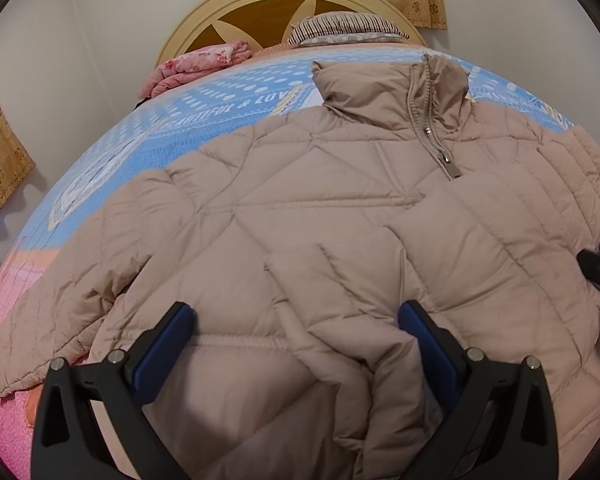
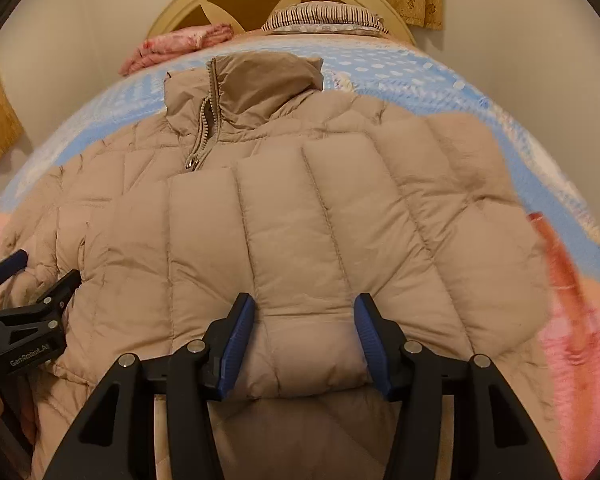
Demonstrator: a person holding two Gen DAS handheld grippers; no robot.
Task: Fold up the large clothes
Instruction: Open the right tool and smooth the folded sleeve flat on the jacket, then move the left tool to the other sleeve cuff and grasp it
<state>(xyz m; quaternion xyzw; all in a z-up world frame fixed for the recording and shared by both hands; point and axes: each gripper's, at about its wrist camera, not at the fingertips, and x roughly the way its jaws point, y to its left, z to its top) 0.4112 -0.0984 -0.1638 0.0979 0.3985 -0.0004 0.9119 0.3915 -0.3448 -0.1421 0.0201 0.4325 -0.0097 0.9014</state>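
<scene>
A beige quilted puffer jacket (image 1: 320, 216) lies front up on the bed, collar and zipper toward the headboard; it also fills the right wrist view (image 2: 300, 220). A sleeve is folded across its chest. My left gripper (image 1: 296, 320) is open, jaws wide, above the lower front of the jacket, holding nothing. My right gripper (image 2: 304, 312) is open, its blue pads either side of the folded sleeve's cuff (image 2: 312, 352), not closed on it. The left gripper also shows at the left edge of the right wrist view (image 2: 36, 276).
The bed has a blue and pink patterned cover (image 1: 148, 148). A folded pink floral blanket (image 1: 196, 66) and a striped pillow (image 1: 340, 28) lie by the curved wooden headboard (image 1: 260, 4). Gold curtains (image 1: 0, 152) hang at left and behind.
</scene>
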